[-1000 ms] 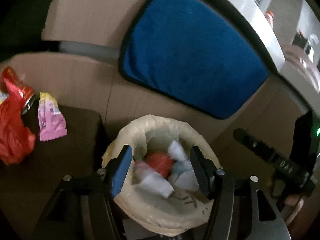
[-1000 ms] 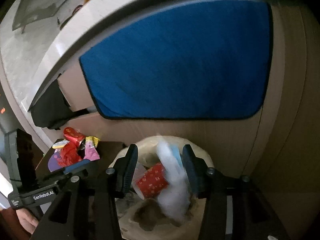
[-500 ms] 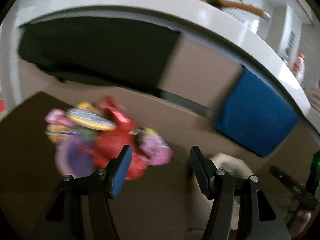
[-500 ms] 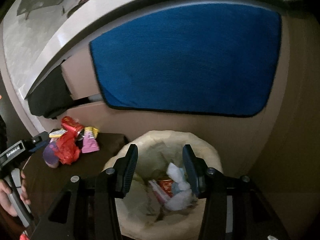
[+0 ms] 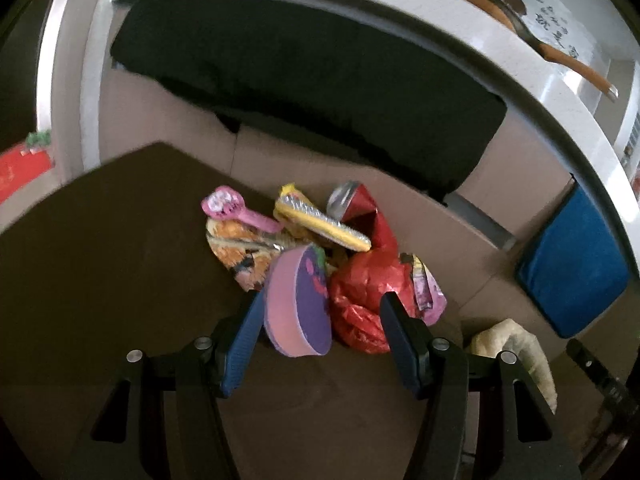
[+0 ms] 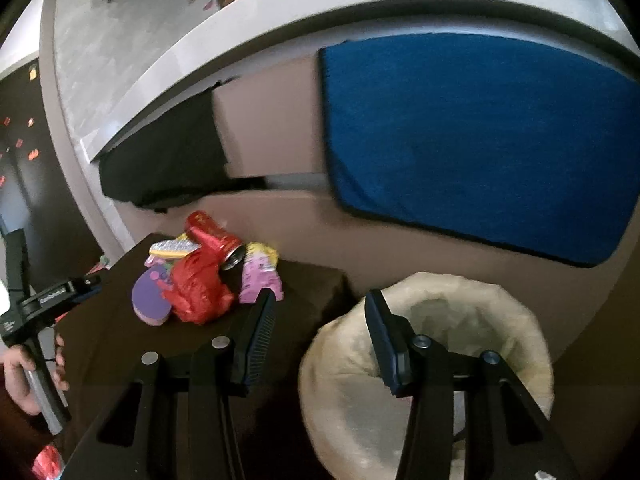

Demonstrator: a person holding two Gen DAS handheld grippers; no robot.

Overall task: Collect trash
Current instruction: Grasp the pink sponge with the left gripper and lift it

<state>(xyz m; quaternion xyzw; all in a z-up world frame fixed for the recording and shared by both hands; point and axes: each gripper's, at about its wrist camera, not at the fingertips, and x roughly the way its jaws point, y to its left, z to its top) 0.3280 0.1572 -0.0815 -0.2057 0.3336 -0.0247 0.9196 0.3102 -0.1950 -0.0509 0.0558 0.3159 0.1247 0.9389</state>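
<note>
A heap of trash lies on a dark brown table [image 5: 100, 280]: a purple and pink round tub [image 5: 300, 304], a crumpled red bag [image 5: 364, 292], a red can [image 5: 356, 204], a pink wrapper [image 5: 428, 292] and a yellow wrapper [image 5: 320, 220]. My left gripper [image 5: 320, 320] is open, its jaws on either side of the tub and the red bag. My right gripper [image 6: 320, 312] is open and empty, between the table edge and the lined bin [image 6: 440, 360]. The heap [image 6: 196, 280] also shows in the right wrist view.
A blue cloth [image 6: 480, 140] and a black cloth [image 5: 300, 92] hang from the white counter [image 5: 440, 20] behind. The bin's bag rim [image 5: 516, 348] sits right of the table. The left gripper's body [image 6: 40, 304] shows at the far left.
My left gripper swung from over the bin to the heap on the table and closed in on the tub. My right gripper dropped its trash in the bin and turned left.
</note>
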